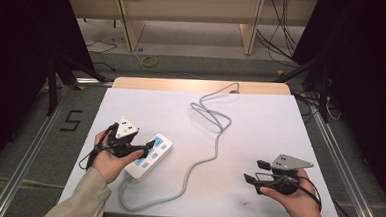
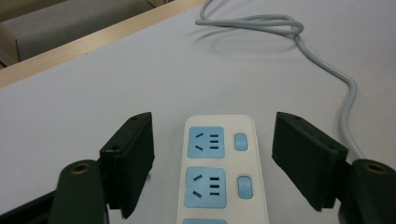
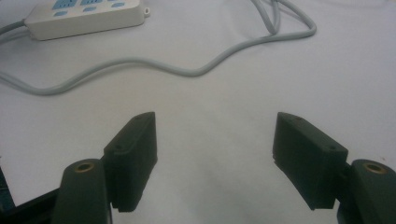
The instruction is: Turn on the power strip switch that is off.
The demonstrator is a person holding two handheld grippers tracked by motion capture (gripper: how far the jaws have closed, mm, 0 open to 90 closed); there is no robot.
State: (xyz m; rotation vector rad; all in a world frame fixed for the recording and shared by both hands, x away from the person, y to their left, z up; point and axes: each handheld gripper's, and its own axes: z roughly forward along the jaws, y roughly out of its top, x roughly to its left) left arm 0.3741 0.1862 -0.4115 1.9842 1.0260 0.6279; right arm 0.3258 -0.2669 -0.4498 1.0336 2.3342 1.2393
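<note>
L tool (image 2: 214,158) agape astride power strip (image 2: 219,172) — no contact; R tool (image 3: 215,156) agape

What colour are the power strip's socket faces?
Light blue socket faces on a white power strip; clearest in the left gripper view.

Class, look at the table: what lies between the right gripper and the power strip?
In the high view, the grey cable crosses the bare white tabletop between the right gripper and the power strip.

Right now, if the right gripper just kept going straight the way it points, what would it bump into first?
Probably the grey cable. The right gripper is open over bare table, and the cable crosses ahead of it, with the power strip farther off to one side. Height is hard to judge, so it might pass above.
</note>
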